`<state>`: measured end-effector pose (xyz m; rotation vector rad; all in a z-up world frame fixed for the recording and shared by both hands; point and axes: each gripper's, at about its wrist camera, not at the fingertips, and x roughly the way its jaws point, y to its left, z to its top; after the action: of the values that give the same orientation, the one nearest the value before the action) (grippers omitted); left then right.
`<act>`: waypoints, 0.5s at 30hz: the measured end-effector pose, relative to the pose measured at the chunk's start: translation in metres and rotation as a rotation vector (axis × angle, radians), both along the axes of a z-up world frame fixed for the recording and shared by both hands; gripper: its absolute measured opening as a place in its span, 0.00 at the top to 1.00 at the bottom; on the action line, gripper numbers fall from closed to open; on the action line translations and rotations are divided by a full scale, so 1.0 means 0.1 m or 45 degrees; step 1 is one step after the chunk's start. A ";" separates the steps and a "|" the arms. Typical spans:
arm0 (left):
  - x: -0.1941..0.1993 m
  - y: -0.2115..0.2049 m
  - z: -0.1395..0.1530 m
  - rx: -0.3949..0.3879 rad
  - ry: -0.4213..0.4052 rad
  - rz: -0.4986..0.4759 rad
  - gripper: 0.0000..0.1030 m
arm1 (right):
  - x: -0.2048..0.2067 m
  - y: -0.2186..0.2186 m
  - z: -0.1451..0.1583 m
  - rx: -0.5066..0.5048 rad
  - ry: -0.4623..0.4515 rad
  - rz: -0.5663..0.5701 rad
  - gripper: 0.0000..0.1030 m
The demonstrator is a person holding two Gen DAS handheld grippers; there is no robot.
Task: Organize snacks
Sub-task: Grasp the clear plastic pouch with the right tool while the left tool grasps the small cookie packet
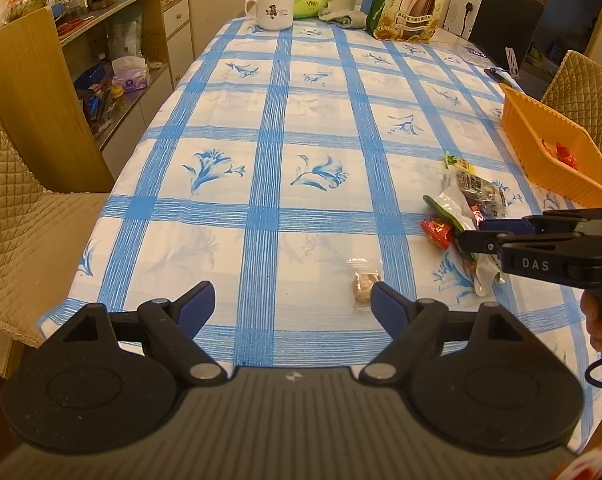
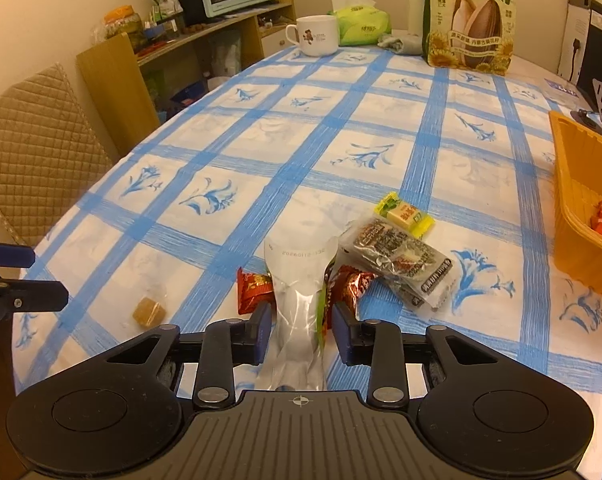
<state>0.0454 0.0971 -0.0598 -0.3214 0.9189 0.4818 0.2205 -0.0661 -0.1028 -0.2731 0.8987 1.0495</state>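
Your right gripper (image 2: 301, 332) has its jaws pinched on the clear-ended snack packet (image 2: 301, 280), ready for the orange basket (image 2: 573, 216) at 2 o'clock. Your left gripper (image 1: 293, 300) hangs jaws apart, small brown snack (image 1: 363, 284) touching its right pad.

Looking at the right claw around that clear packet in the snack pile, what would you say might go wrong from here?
1. The right claw straddles the clear packet, and the pads look barely touching; the slick film may slip.
2. Red candies lie against that packet, so lifting could drag them.
3. The orange basket sits at the table's right side; a loose grip might drop the packet short.
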 end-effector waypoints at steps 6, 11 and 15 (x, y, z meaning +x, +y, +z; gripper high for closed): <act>0.03 -0.01 -0.03 -0.002 0.005 -0.004 0.19 | -0.02 0.09 -0.07 -0.032 -0.034 0.008 0.70; 0.05 -0.02 -0.05 -0.005 0.008 -0.015 0.20 | -0.08 0.15 -0.11 -0.048 -0.076 0.037 0.71; 0.08 -0.04 -0.06 -0.009 0.006 -0.029 0.21 | -0.11 0.16 -0.12 -0.048 -0.099 0.052 0.72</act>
<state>0.0530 0.0930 -0.0663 -0.3158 0.9277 0.4585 0.2100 -0.0504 -0.1147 -0.3628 0.8463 1.0537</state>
